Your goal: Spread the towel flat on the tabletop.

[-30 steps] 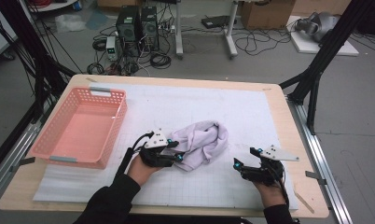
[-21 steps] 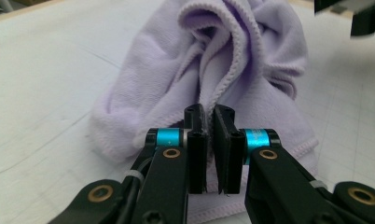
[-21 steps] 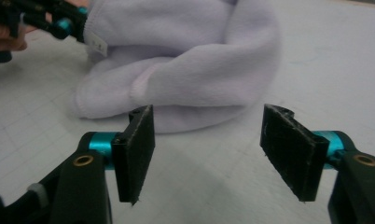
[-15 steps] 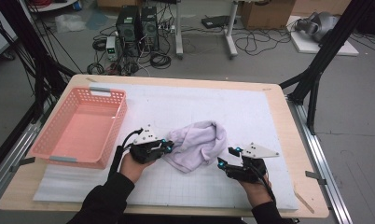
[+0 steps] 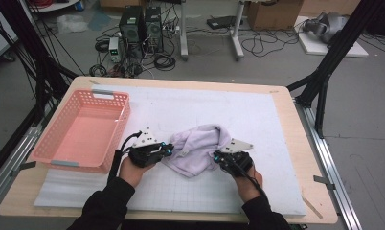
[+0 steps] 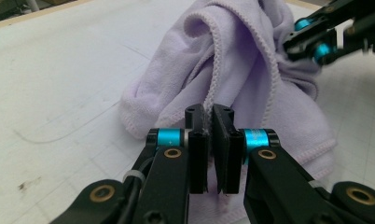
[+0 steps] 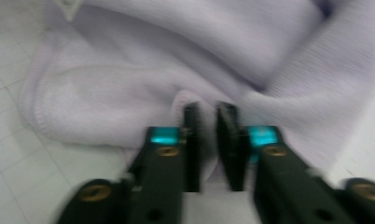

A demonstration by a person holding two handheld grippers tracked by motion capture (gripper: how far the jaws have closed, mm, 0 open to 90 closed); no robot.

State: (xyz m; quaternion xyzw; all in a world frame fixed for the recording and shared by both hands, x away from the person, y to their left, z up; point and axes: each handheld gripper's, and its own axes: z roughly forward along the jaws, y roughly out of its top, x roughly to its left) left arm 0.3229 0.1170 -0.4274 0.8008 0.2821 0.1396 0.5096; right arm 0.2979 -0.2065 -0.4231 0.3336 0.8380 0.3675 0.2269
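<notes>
A light wooden table (image 5: 296, 143) with rounded corners carries a white gridded mat (image 5: 181, 108), flat and matte, that covers most of its top. On the mat's left end stands a salmon-pink plastic basket (image 5: 115, 129), rectangular, with latticed walls and a smooth floor.

Near the middle of the mat lies a crumpled lilac terry towel (image 5: 200, 148), soft and finely looped, bunched into rounded folds with a stitched hem running along its edges; in the left gripper view that hem (image 6: 212, 84) climbs as a corded ridge up a fold.

The black left gripper with turquoise joints (image 5: 167, 151) sits at the towel's left edge. In its own view (image 6: 209, 140), its flat jaws are pressed together on a thin strip of the hem.

The black right gripper of the same make (image 5: 216, 156) sits at the towel's right edge. Its jaws have just been closing; in its own blurred view (image 7: 209, 140) a pinch of lilac cloth bulges up between the pads, which are clamped on it.
</notes>
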